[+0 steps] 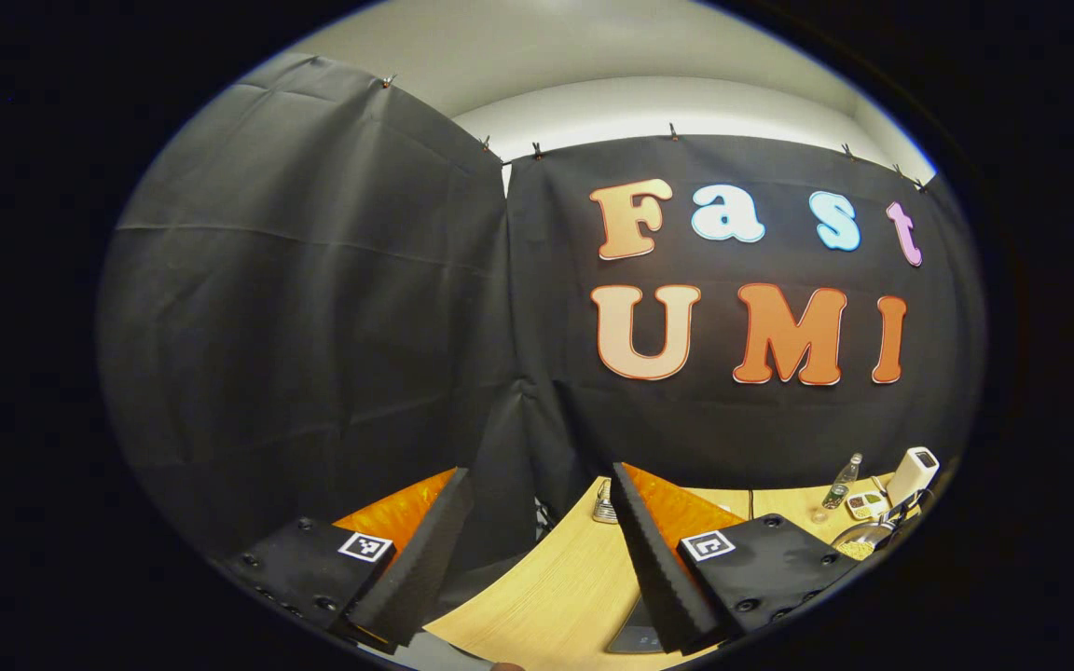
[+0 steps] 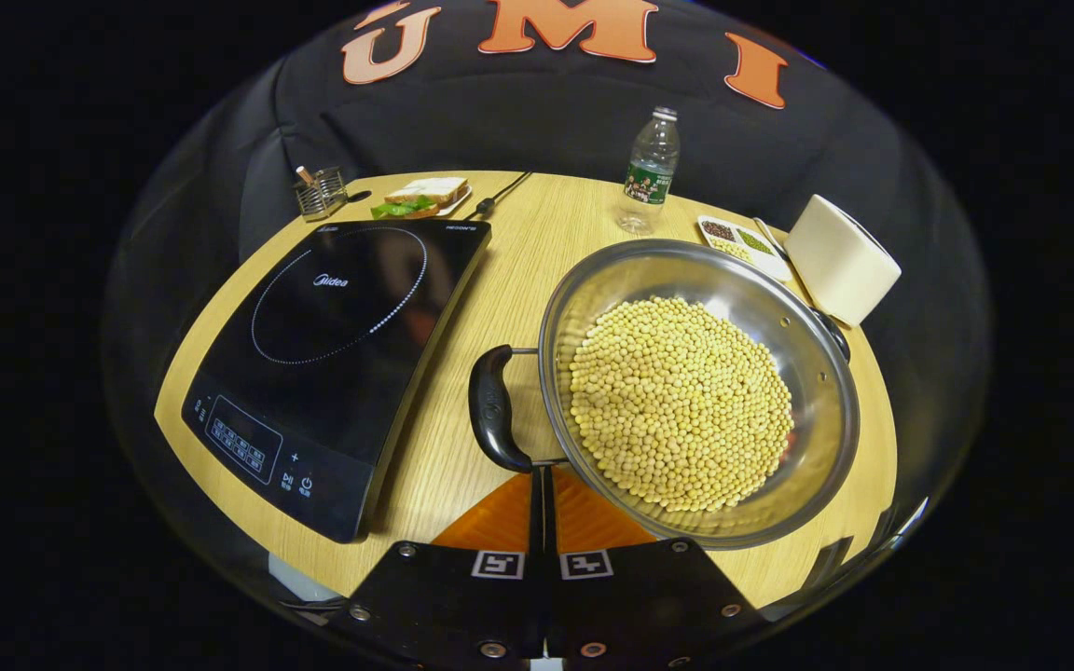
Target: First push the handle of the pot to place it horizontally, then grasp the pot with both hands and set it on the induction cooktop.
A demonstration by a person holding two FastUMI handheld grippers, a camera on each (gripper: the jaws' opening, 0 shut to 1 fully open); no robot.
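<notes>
In the right gripper view a steel pot [image 2: 817, 438] full of yellow beans [image 2: 677, 401] sits on the right half of the wooden table [image 2: 518, 270]. Its black side handle [image 2: 492, 410] points toward the black induction cooktop [image 2: 332, 345] on the left. My right gripper [image 2: 542, 473] is shut, its tips right beside the near end of that handle and nothing visibly between them. In the left gripper view my left gripper [image 1: 539, 471] is held high and open, facing the booth wall. The pot [image 1: 859, 539] shows small at the far right, and a cooktop corner [image 1: 635, 638] lies below the fingers.
Behind the pot stand a water bottle [image 2: 649, 168], a white box [image 2: 840, 259] and a small tray of spices [image 2: 742, 244]. A plate with a sandwich [image 2: 420, 198] and a wire holder [image 2: 321, 193] sit behind the cooktop. A cable [image 2: 500, 196] runs off the back edge.
</notes>
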